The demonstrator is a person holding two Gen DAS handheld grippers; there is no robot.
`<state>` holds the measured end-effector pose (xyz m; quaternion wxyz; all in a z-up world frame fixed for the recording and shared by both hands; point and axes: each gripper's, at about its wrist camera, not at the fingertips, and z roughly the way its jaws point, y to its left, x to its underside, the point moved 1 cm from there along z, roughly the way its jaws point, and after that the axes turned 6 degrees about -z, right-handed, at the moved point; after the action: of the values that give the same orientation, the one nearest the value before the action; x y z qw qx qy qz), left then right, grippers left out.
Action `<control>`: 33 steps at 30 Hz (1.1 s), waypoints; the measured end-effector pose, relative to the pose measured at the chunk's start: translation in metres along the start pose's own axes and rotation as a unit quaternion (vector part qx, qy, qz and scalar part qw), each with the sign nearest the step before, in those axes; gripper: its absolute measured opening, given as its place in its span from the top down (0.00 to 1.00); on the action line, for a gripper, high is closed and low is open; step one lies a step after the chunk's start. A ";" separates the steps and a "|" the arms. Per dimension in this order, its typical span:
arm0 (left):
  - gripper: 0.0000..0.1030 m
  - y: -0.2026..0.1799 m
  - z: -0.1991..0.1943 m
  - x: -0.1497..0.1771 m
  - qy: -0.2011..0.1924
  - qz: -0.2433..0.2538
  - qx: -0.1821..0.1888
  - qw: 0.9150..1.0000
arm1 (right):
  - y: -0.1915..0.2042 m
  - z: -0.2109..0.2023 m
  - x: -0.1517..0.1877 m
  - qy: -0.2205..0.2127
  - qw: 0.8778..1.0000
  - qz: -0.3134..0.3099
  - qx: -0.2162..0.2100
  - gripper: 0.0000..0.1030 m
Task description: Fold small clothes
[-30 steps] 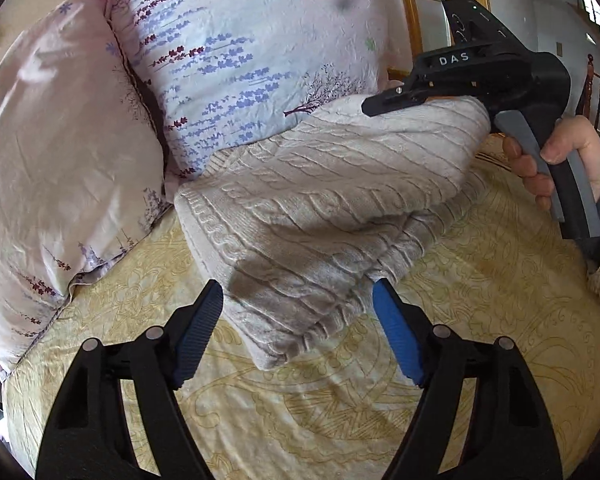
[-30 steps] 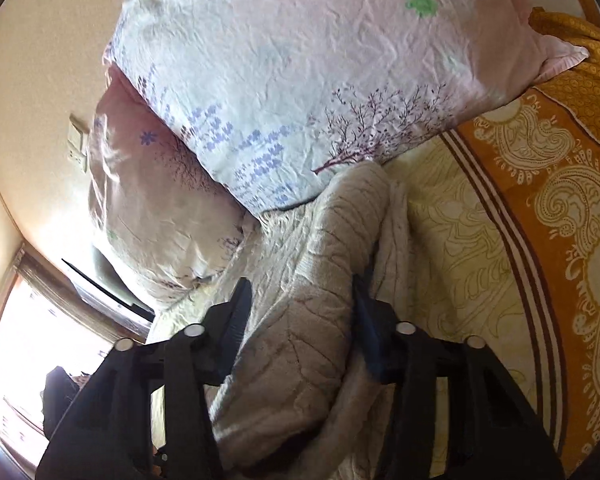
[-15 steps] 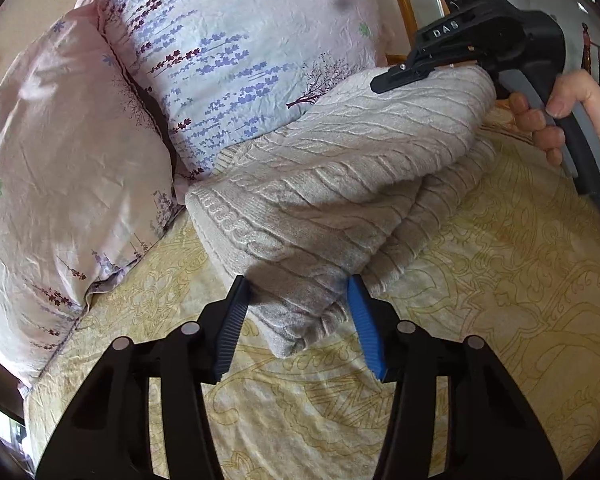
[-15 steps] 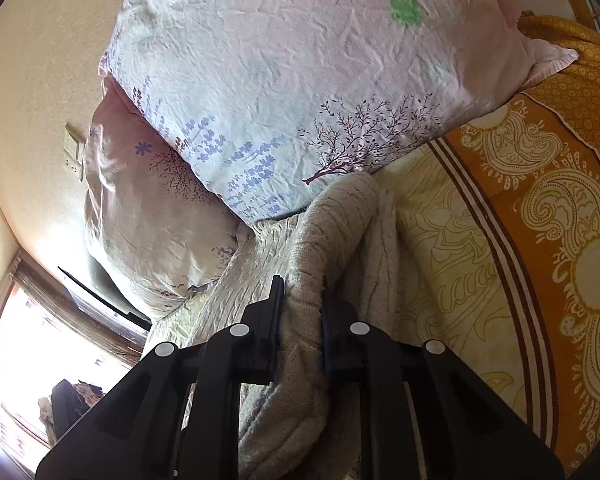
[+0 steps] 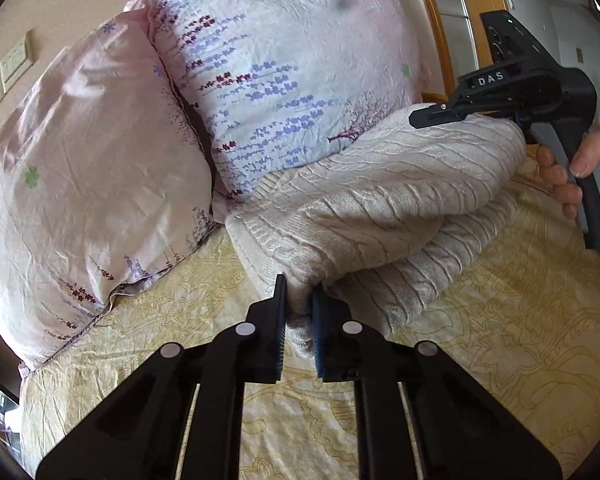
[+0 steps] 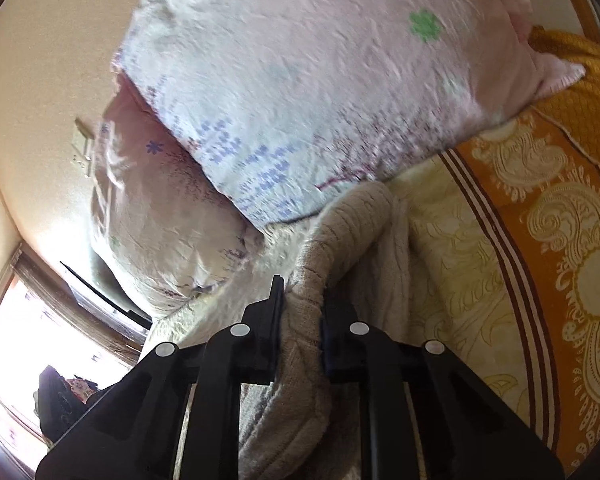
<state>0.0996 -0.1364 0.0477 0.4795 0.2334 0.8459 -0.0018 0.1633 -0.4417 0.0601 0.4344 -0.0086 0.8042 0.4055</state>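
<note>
1. the sweater (image 5: 380, 200), a cream cable-knit, lies folded over itself on the bed (image 5: 500, 340), its far edge touching the pillows (image 5: 260, 80).
2. the left claw (image 5: 299, 312) is nearly closed, pinching the near corner of the sweater between its blue pads (image 5: 320, 332).
3. the right claw (image 6: 302, 312) is likewise narrow and clamped on a bunched fold at the sweater's other end; in the left view its tip rests on top of the knit, near the floral pillow.
4. handling, as a judgement: the knit looks thick, soft and fairly heavy for its size, so it should sag between the two holds and stretch if pulled hard. it is not slippery or fragile, though the loose weave could snag on the pads.
5. the best holds seem to be the doubled corners or the ribbed hem, where several layers give the claws bulk to bite.
6. the bed is covered by a pale yellow patterned sheet with an orange border (image 6: 560, 240) on the side away from the pillows; it is soft, so pressing down will not crease the fold sharply.
7. beyond the pillows there is a beige wall with a switch plate (image 5: 16, 64), and a bright window (image 6: 12, 360) shows in the right view.
</note>
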 end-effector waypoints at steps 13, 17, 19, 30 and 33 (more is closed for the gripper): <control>0.92 -0.003 0.006 0.027 0.058 0.011 0.018 0.998 | -0.025 0.024 0.012 0.119 0.989 0.019 0.087 0.85; 0.88 0.000 0.002 0.027 0.074 0.001 0.032 0.997 | -0.035 0.013 0.006 0.092 0.993 0.058 0.053 0.80; 0.79 0.010 -0.009 0.024 0.070 -0.036 0.062 0.995 | -0.042 -0.002 0.002 0.054 0.995 0.075 0.049 0.65; 0.21 -0.002 -0.008 -0.037 0.012 -0.090 0.057 0.994 | -0.033 0.020 0.001 0.029 0.997 0.034 0.063 0.91; 0.17 -0.025 0.006 -0.043 0.019 -0.055 0.035 0.998 | -0.012 0.006 -0.004 -0.018 0.998 -0.021 0.061 0.91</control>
<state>0.1129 -0.1767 0.0742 0.4544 0.2030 0.8657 -0.0535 0.1741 -0.4473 0.0538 0.4571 0.0082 0.8192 0.3462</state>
